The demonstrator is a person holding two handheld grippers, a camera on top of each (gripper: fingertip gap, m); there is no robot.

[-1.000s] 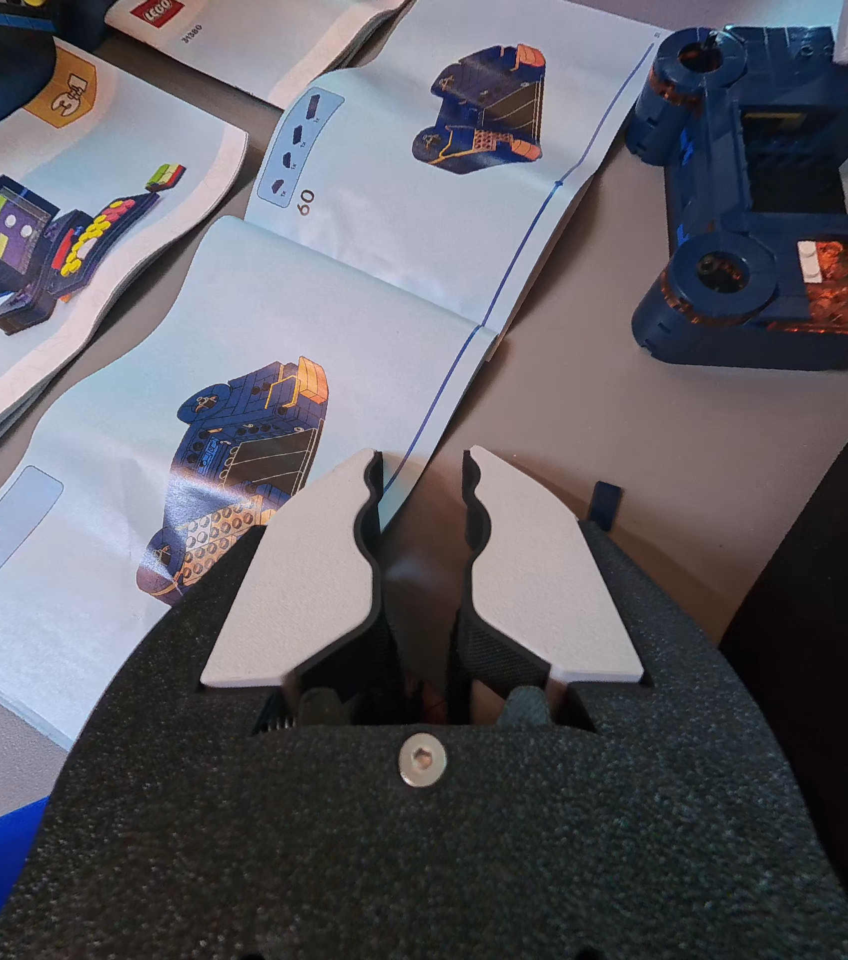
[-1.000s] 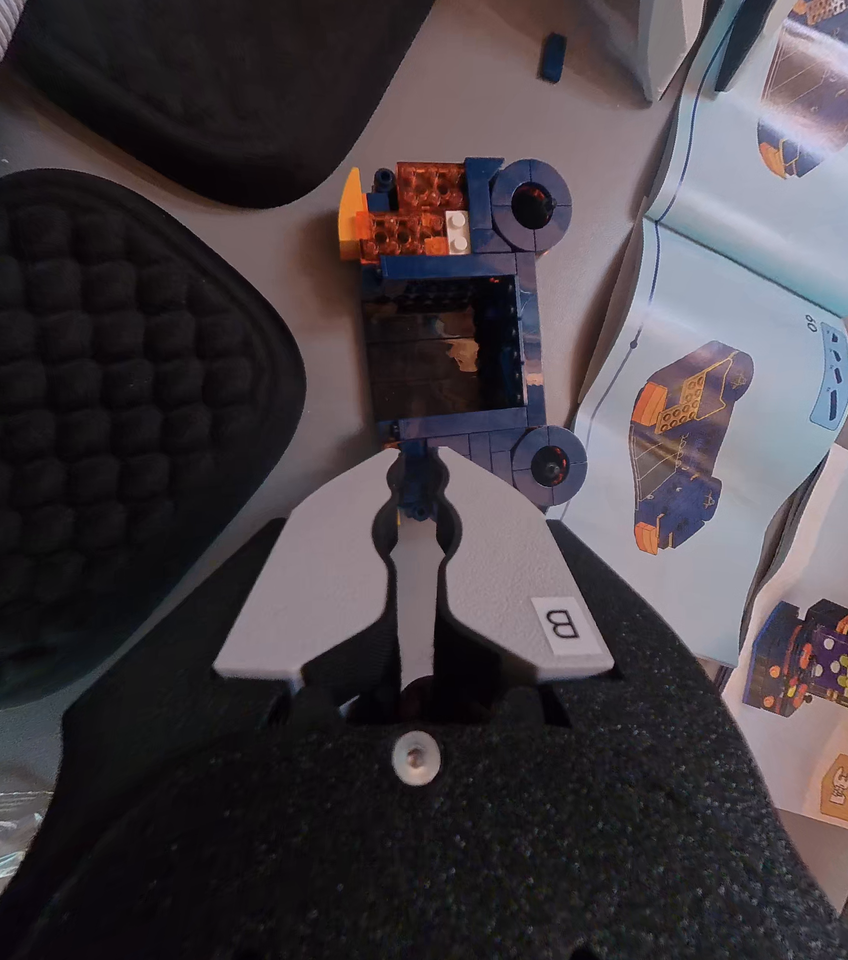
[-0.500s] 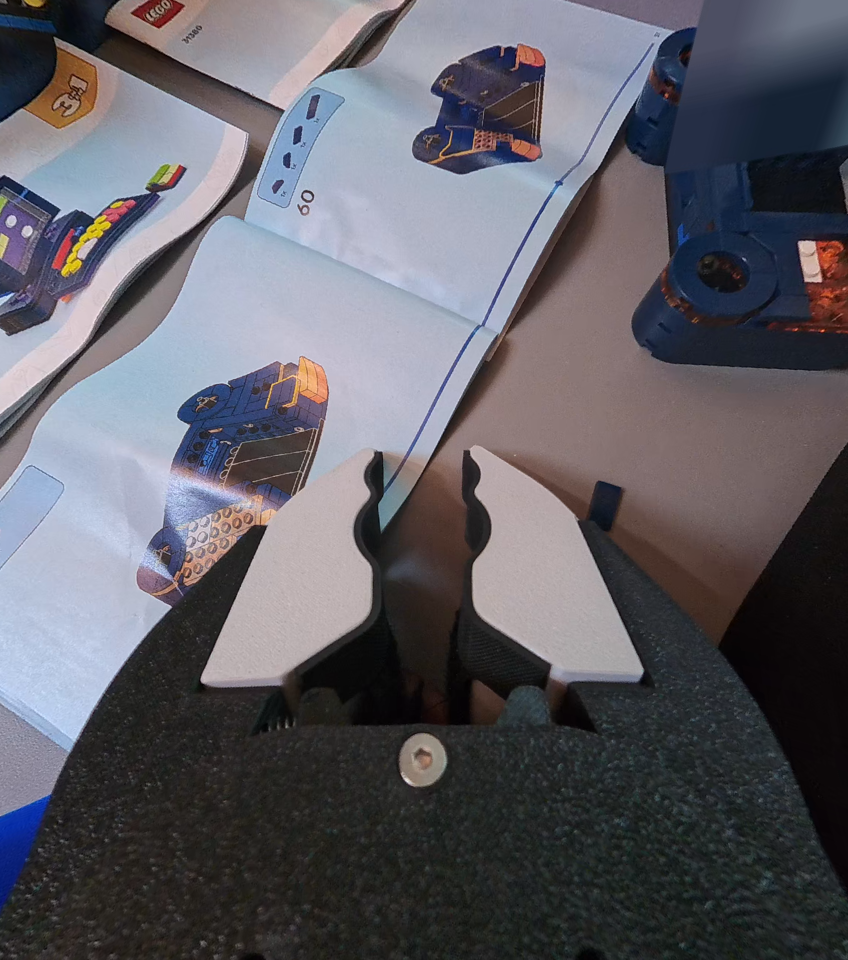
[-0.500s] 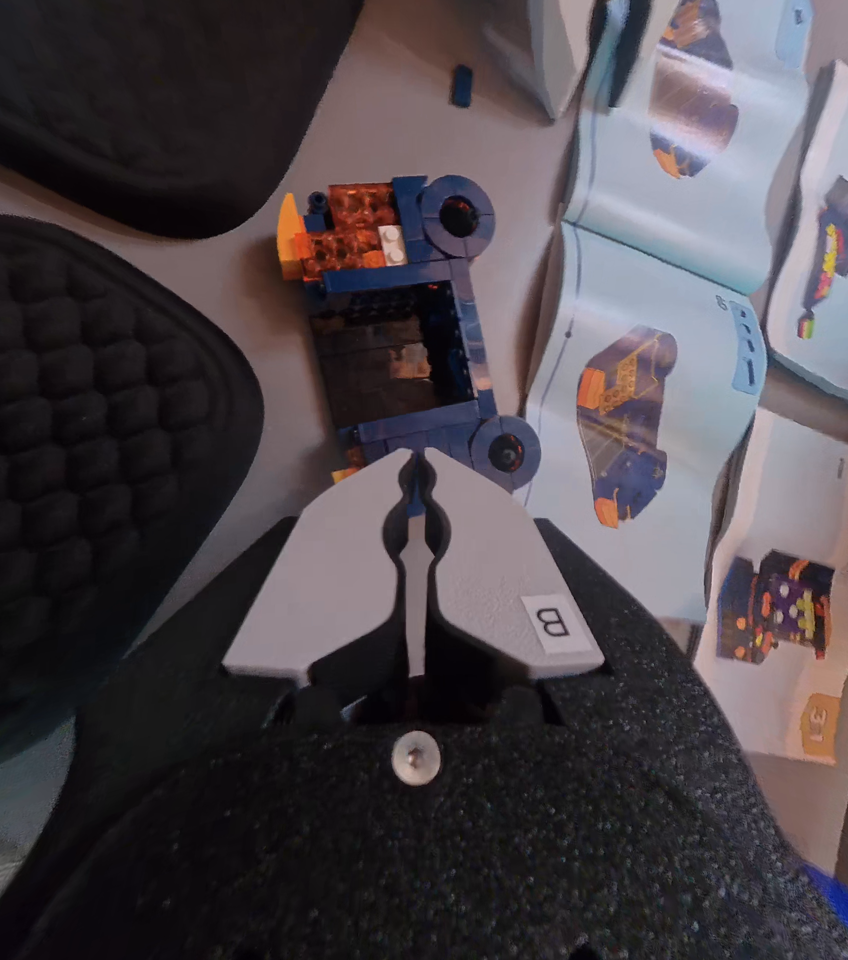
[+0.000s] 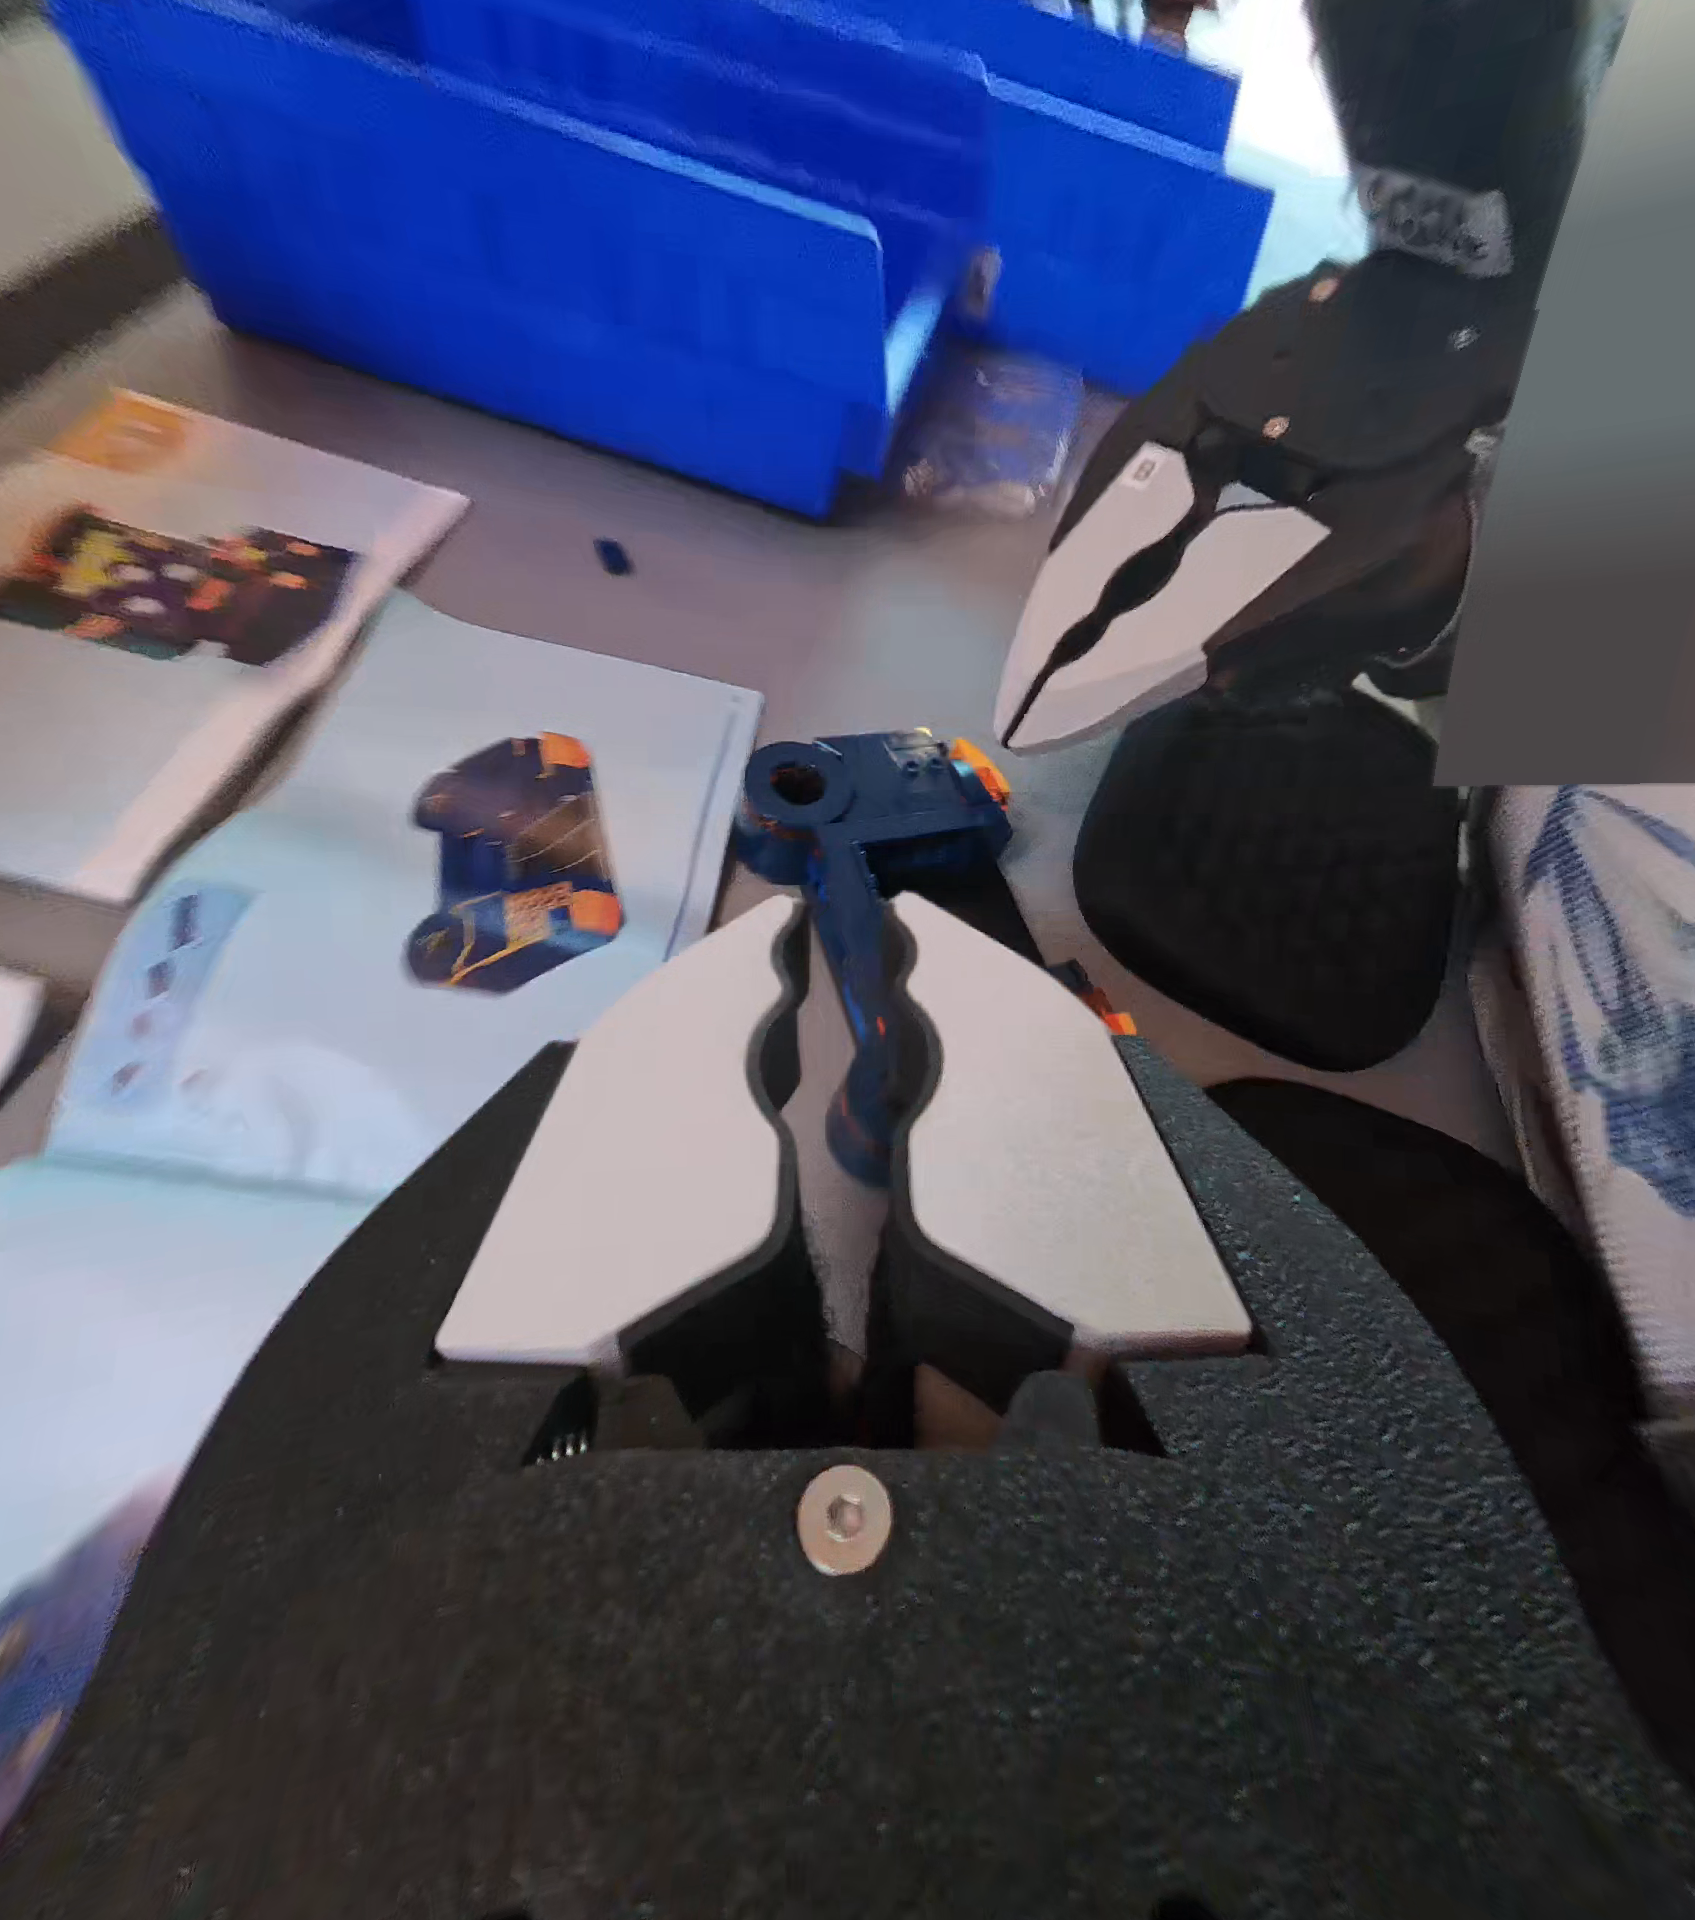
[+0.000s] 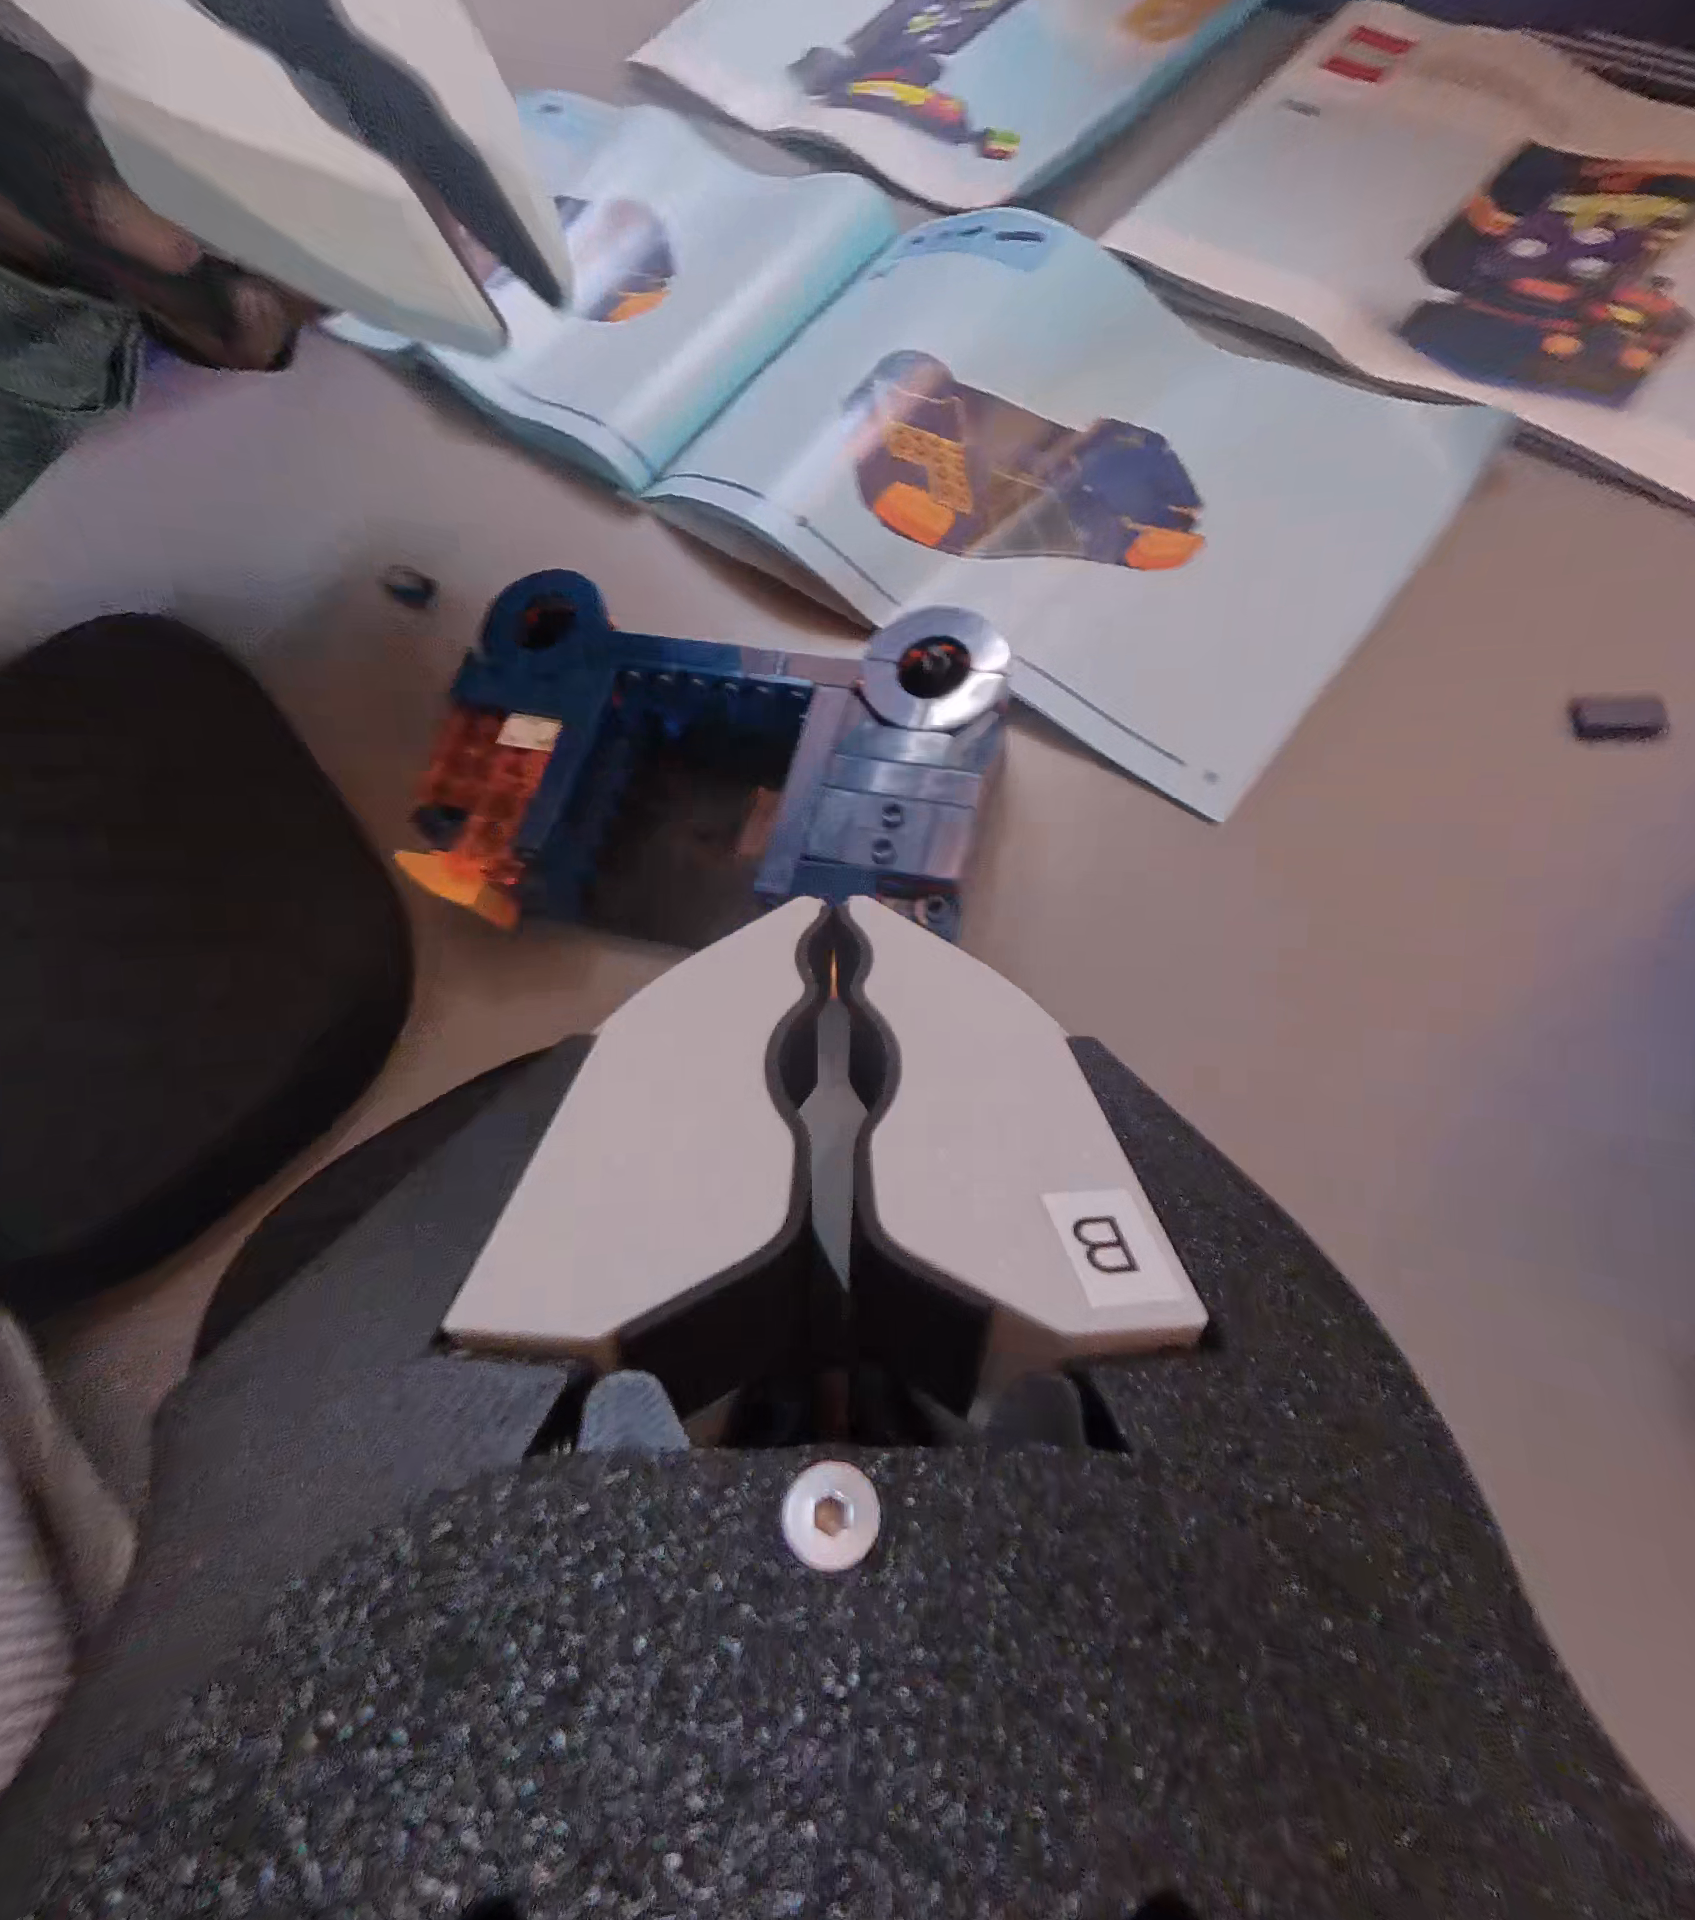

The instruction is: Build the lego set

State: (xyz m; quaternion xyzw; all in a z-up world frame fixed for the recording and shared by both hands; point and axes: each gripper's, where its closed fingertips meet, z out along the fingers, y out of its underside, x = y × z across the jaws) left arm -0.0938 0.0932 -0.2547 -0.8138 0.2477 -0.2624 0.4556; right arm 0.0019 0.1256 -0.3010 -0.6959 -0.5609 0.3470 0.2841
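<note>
Blue and orange bricks make up the lego build [image 6: 677, 769], which sits flat on the grey table [image 6: 1342, 987] beside the open instruction booklet [image 6: 978, 416]. I think I keep the booklet close so I can copy its picture. My left gripper [image 5: 848, 925] has its jaws apart above the build, holding nothing. My right gripper [image 6: 835, 914] is pinched nearly closed and looks empty. The build has two round rings at its corners.

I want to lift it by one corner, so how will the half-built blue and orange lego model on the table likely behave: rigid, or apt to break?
The lego model is an open frame of thin blue walls, so it will probably flex or separate under a corner load. The orange pieces at one end look lightly attached and may pop off. It sits flat, so rolling seems unlikely.
</note>
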